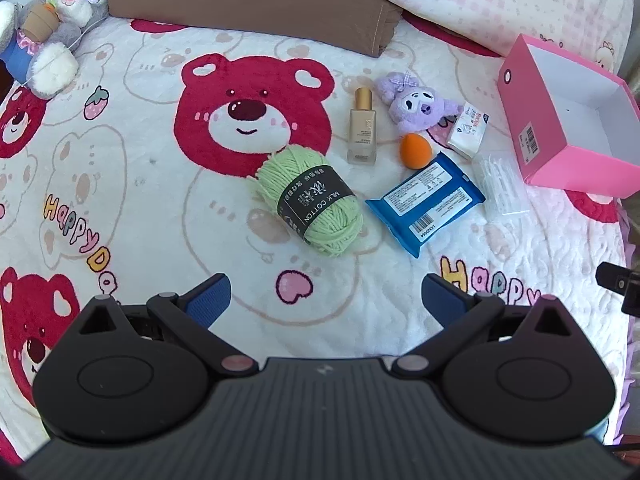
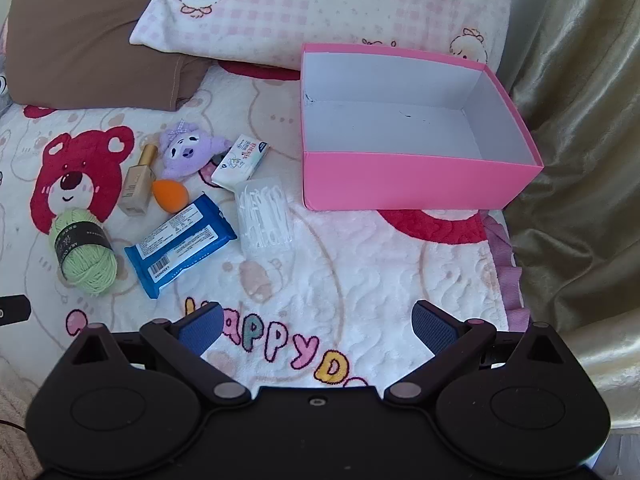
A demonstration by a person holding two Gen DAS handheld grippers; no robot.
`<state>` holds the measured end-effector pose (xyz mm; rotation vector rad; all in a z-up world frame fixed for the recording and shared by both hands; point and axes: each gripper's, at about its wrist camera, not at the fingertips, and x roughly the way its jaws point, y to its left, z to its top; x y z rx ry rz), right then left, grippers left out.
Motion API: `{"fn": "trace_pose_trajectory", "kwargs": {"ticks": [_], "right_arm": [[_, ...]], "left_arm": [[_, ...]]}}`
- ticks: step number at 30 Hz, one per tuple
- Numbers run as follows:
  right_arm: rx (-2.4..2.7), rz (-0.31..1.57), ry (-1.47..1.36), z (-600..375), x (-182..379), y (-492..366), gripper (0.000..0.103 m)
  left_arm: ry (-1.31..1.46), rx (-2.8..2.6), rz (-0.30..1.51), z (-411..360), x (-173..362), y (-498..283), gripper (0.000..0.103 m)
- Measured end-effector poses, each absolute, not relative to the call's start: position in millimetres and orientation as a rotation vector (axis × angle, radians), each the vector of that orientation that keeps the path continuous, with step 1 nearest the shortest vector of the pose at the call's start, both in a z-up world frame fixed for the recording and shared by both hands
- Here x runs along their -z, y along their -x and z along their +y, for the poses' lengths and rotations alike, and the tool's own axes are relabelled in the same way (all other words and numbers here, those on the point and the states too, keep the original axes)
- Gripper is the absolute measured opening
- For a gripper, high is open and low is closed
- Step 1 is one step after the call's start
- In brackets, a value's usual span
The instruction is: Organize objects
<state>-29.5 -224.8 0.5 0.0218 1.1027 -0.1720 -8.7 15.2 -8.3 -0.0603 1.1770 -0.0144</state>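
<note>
Lying flat left of the pink box [image 2: 416, 184], the blue wipes pack [image 2: 180, 246] slants its long axis toward it; both grippers' fingers [image 1: 210, 300] [image 2: 434, 326] gape, holding nothing.

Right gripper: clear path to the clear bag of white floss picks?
Probably yes. The right gripper is open and empty, and only bare blanket lies between it and the clear bag of white floss picks.

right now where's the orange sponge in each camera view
Left wrist view: the orange sponge lies right of centre, between the bottle and the blue wipes pack.
Right wrist view: the orange sponge lies left of centre, just right of the bottle.
Shared landmark: the purple plush toy sits just beyond the sponge in both views.
</note>
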Motion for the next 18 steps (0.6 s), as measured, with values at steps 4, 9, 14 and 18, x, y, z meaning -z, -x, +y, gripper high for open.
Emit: {"fn": "trace_pose_trajectory", "kwargs": {"ticks": [4,9,14,18], "right_arm": [[0.161,1.109,-0.010,-220.4,0.8,29.4,0.102],[0.155,1.111,-0.004,-218.3,0.9,29.4,0.102],[0.164,1.101,-0.029,-221.8,0.8,30.2,0.102],[0.165,1.099,-0.051,-225.0,-0.6,30.5,0.102]], "left_arm": [[0.058,0.013,1.189,13.2,11.4,9.3,0.103],[0.071,0.001,1.207,16.2,15.9,10.2,0.103],[0.104,-0.004,1.224,21.3,18.2,8.8,0.103],[0.094,-0.007,1.220,21.7,18.5,9.7,0.103]]}}
